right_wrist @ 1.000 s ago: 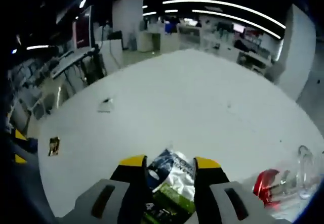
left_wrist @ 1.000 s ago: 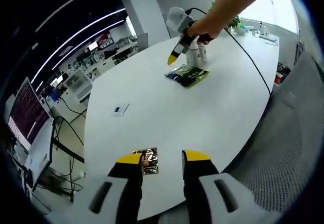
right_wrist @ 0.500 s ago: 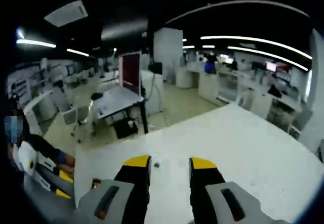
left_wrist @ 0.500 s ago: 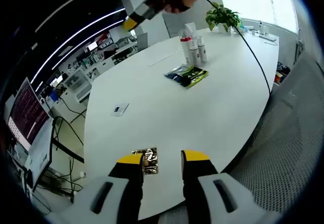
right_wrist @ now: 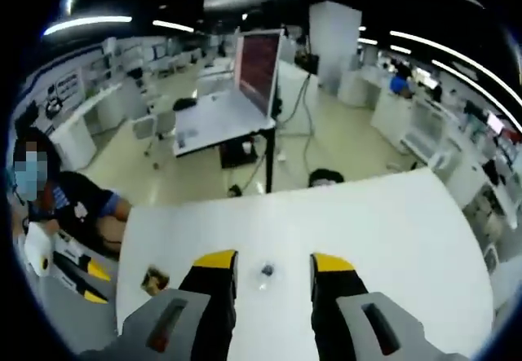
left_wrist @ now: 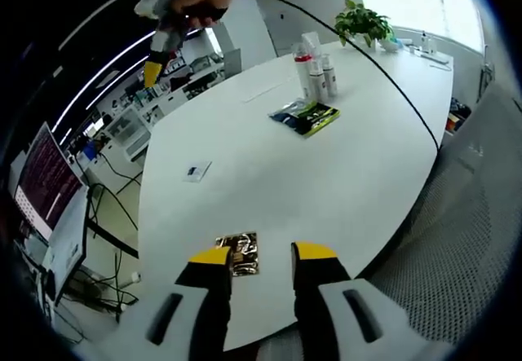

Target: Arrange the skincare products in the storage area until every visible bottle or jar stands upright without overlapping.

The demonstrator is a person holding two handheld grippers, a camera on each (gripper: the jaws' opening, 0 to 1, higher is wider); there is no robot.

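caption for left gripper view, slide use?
Left gripper open above gold sachet; upright bottles beside green packet across white table.

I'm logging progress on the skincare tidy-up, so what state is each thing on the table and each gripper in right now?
bottles: upright, grouped close together at the table's far end
green sachet: lying flat beside the bottles
gold sachet: lying flat near the table edge
small card: flat on the table
left gripper: open, empty
right gripper: open, empty, above the table
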